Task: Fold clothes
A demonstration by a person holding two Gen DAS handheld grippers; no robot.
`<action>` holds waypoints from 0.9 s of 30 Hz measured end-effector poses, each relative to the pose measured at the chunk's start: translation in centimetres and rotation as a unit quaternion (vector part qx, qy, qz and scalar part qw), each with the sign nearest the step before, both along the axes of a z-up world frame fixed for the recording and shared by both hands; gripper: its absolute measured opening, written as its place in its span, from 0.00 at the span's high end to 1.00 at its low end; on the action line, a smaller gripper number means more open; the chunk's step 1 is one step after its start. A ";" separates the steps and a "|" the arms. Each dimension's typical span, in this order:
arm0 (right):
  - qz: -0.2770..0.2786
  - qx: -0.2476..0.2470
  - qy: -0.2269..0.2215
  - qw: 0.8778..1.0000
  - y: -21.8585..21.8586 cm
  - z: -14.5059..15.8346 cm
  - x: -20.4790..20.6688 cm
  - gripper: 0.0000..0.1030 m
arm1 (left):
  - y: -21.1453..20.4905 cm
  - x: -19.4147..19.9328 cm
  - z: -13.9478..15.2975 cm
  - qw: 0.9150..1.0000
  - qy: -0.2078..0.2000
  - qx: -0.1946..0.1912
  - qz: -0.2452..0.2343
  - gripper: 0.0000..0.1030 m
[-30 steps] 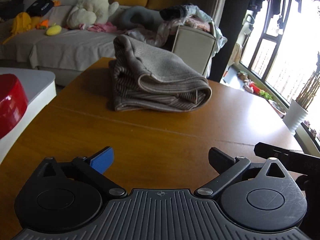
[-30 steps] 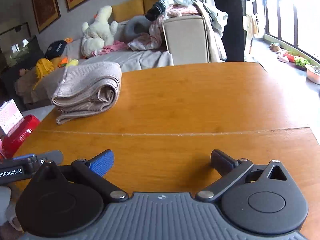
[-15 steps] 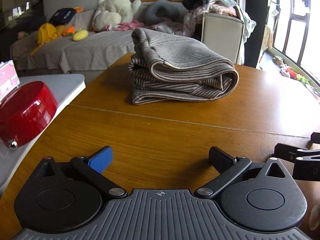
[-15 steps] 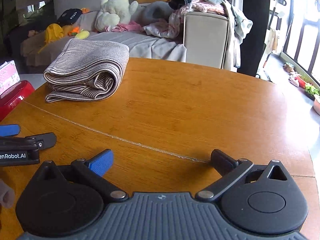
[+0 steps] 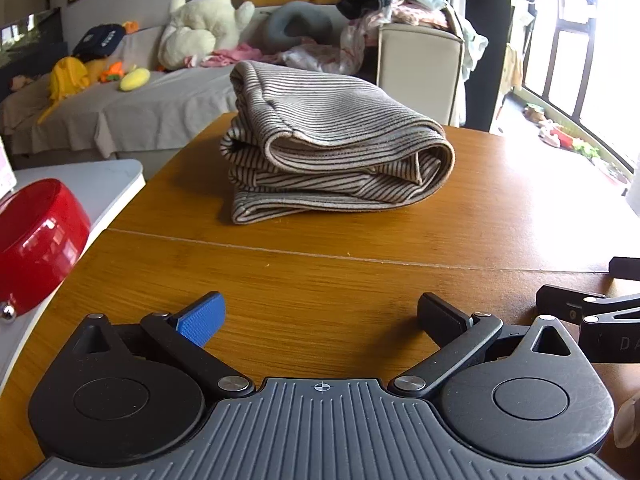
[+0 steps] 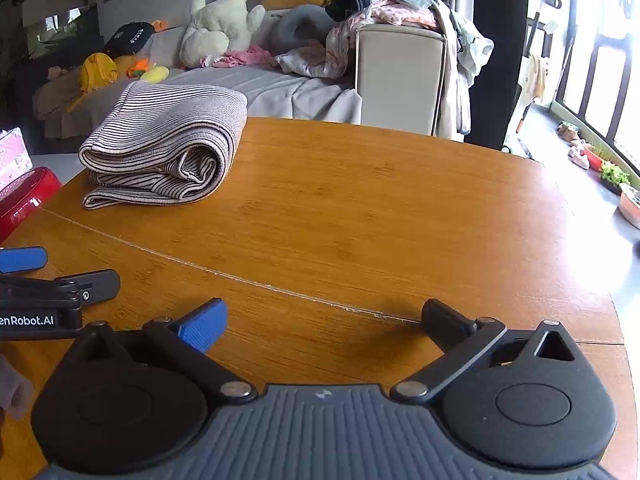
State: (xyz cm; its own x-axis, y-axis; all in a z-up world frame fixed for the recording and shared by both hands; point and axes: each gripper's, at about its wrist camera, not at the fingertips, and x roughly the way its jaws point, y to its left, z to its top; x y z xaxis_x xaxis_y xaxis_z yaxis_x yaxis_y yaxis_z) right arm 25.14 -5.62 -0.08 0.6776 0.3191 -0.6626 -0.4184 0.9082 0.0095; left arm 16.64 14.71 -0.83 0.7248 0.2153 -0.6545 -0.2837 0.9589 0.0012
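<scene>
Left wrist view: left tongs (image 5: 320, 316) spread wide, nothing between the tips, hovering low over the bare wood counter (image 5: 360, 248) w/ a clear gap to the striped garment (image 5: 332, 160). Garment is folded into a chunky bundle, sitting beyond the counter seam from the tongs, towards the far-left edge. Top layer bulges and the loose hem curls at the front of the bundle, so the fold isn't flat. Red bowl (image 5: 36, 240) sits on a white side surface left of the garment, off the counter. Tip of the right tool shows at the right edge of this view.

Right wrist view: right tongs (image 6: 324, 320) also spread, empty, well apart from the garment (image 6: 164, 148), which lies far-left from here, near the counter's (image 6: 380, 208) rim. Left tool is visible at the left edge, just beside this one.

Risks, as I judge it:
- Bundle looks done but is puffy; a nudge or one-sided pinch on the top layer prob. unrolls it, since nothing pins the layers.
- It's close to the counter edge, so a push from this side could slide it off towards the sofa (image 6: 256, 84) side.
- Both tools are close together; reaching in at once may knock them into each other.
- More clothes are heaped on the sofa arm, beyond the garment; a long reach over the bundle could drag it.
</scene>
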 end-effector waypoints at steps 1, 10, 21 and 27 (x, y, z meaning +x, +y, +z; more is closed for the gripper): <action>0.000 0.000 0.000 1.000 0.0 0.0 0.0 0.00 | 0.0 0.0 0.0 1.000 0.000 0.000 0.000 0.00; 0.000 0.000 0.000 1.000 0.0 0.0 0.0 0.00 | 0.0 0.1 0.1 1.000 0.000 -0.001 0.000 0.00; 0.000 0.000 0.000 1.000 -0.1 0.0 0.1 0.00 | 0.1 0.1 0.0 1.000 0.000 -0.001 -0.001 0.00; 0.000 0.000 0.000 1.000 0.0 -0.1 0.1 0.00 | 0.2 0.2 0.0 1.000 0.000 -0.001 -0.001 0.00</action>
State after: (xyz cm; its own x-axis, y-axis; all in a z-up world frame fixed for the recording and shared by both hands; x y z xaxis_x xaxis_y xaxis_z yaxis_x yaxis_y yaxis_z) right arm 25.20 -5.64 -0.14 0.6780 0.3192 -0.6621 -0.4186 0.9081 0.0091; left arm 16.85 14.87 -0.79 0.7255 0.2131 -0.6544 -0.2819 0.9594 -0.0001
